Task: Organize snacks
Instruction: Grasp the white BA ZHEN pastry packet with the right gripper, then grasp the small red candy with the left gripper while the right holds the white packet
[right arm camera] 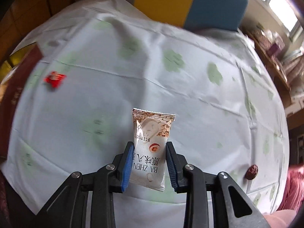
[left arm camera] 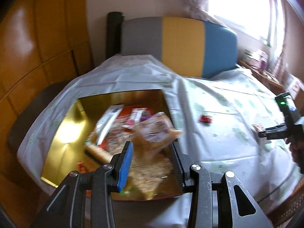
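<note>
A gold-lined box [left arm camera: 62, 133] on the cloth-covered table holds several snack packets. My left gripper [left arm camera: 152, 148] hangs open over the box, and a blurred tan packet [left arm camera: 157, 131] lies loose between its fingers, in or above the box. My right gripper [right arm camera: 149, 148] is shut on a white and brown snack packet [right arm camera: 152, 133] and holds it above the table; the gripper also shows at the right edge of the left wrist view [left arm camera: 275, 131]. A small red packet [right arm camera: 54, 78] lies on the cloth, also seen in the left wrist view [left arm camera: 205, 119].
A dark red date [right arm camera: 251, 171] lies on the cloth near the right edge. The box's maroon side [right arm camera: 17, 87] shows at far left. A grey, yellow and blue chair back [left arm camera: 182, 43] stands behind the table. Cluttered shelves [left arm camera: 256, 58] stand at right.
</note>
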